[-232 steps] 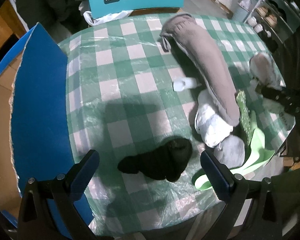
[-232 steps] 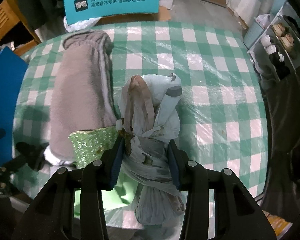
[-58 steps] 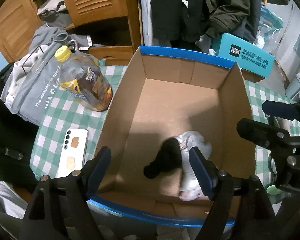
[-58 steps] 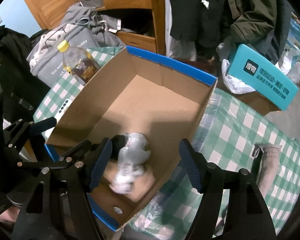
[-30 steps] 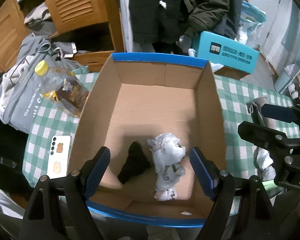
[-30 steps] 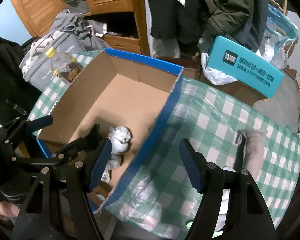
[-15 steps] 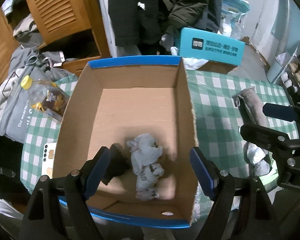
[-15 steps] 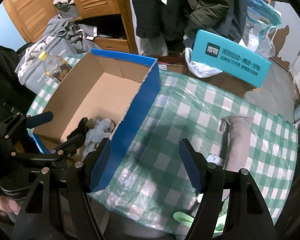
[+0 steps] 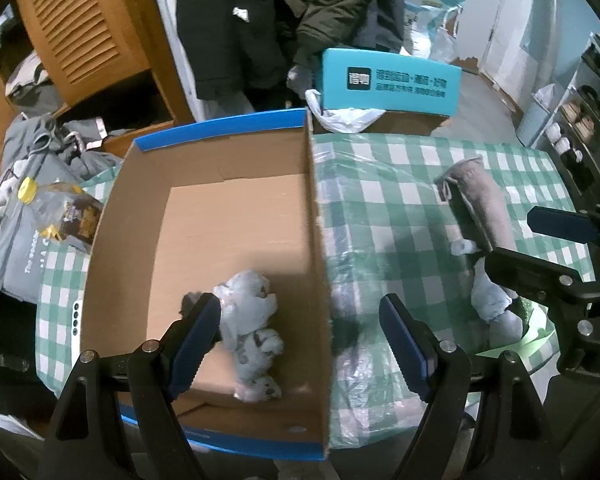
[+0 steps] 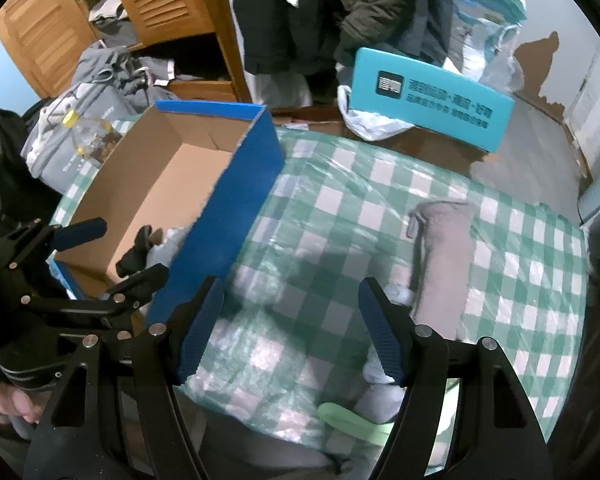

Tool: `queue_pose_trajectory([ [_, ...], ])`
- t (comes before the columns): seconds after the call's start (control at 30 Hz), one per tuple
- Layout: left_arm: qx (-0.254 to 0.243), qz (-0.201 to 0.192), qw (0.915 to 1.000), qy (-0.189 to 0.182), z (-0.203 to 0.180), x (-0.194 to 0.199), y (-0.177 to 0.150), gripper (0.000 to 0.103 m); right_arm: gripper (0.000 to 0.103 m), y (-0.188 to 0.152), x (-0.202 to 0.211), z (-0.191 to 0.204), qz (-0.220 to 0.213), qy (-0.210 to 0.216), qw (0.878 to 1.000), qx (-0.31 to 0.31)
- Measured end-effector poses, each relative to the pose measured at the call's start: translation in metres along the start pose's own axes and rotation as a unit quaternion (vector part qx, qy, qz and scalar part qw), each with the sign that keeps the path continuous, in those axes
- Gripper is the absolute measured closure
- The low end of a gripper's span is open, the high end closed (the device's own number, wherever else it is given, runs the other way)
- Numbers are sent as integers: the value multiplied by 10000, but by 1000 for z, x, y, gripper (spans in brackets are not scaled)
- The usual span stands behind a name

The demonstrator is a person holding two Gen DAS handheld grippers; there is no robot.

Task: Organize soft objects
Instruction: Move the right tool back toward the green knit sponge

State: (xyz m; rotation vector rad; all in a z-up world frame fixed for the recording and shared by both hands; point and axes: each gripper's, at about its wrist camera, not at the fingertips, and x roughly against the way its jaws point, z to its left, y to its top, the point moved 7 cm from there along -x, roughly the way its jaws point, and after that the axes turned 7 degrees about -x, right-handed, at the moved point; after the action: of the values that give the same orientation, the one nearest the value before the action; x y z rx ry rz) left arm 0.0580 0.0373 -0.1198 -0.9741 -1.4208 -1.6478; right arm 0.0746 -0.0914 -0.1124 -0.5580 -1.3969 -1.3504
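While both grippers hang empty with jaws spread wide, the green-checked tablecloth [image 9: 400, 208] carries the cardboard box [image 9: 236, 216] at its left. Inside the box – near the front wall – lie a grey-white knotted cloth bundle [image 9: 252, 320] and a black sock [image 10: 134, 254], touching. A rolled grey-brown fleece [image 10: 444, 256] lies on the cloth, well apart from the box. The left gripper [image 9: 300, 340] straddles the box's right wall; the right gripper [image 10: 288, 330] hovers over bare cloth.

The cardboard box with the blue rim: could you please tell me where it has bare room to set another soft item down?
The far half of the cardboard box floor is bare, bordered by its back wall and side walls. The near end is crowded: the pale grey crumpled bundle and the black soft item lie there. The green checked tablecloth between the box and the long grey-brown roll is also free.
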Motion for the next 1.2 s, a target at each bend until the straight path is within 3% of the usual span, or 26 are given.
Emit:
queue_pose_trajectory([
  [1.2, -1054, 539, 9919, -462, -123, -38, -2, 20, 32, -57, 6, -126, 221, -460, 9933, -1038],
])
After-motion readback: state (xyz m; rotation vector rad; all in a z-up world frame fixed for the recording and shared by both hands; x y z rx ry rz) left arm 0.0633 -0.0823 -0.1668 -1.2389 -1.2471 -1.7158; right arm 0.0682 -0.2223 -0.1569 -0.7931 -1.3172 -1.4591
